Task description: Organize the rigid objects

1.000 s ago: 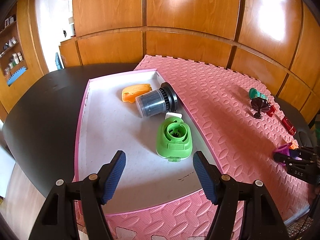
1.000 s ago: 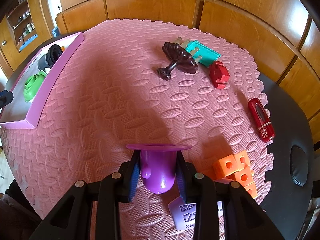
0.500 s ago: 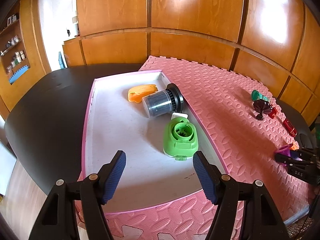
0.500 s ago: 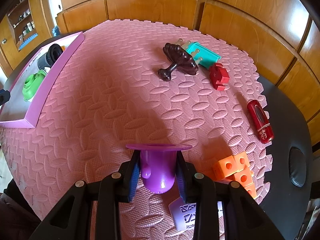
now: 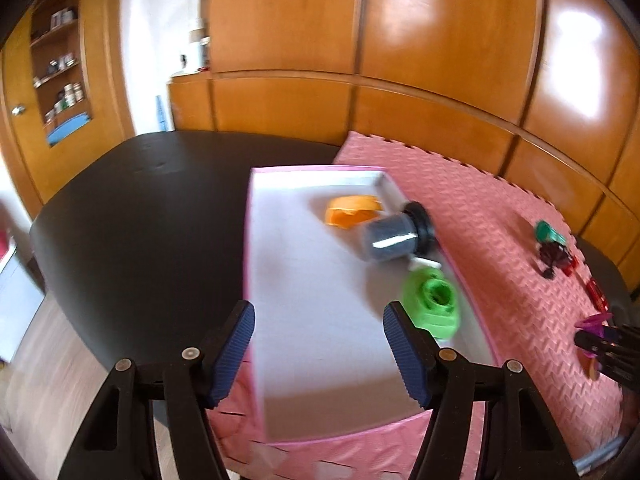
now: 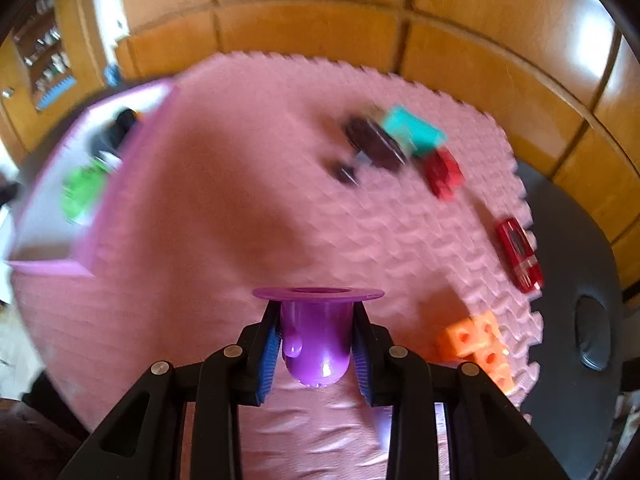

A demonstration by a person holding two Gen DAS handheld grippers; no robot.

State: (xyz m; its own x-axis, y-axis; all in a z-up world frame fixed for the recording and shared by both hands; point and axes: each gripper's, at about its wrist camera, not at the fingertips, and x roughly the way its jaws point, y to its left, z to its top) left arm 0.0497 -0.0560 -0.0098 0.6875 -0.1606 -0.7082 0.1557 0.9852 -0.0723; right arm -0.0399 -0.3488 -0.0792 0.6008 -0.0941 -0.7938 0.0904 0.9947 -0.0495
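Clamping the purple flanged cup (image 6: 318, 336) by its body, flange clear, the right gripper (image 6: 316, 346) is holding it above the pink foam mat (image 6: 224, 208), probably bound for the pink-rimmed tray (image 5: 252, 264), where the left gripper (image 5: 319, 354) is closing slightly on nothing.

Glossy wooden wall panels (image 5: 440, 48) at twelve o'clock; open shelving (image 5: 60, 76) at ten o'clock; dark desk (image 5: 132, 216) beneath; pale wood floor (image 5: 44, 368) at eight o'clock.

My dark table (image 5: 132, 216) carries the pink foam mat (image 6: 240, 208); the pink-rimmed tray (image 5: 316, 168) rests partly on both.
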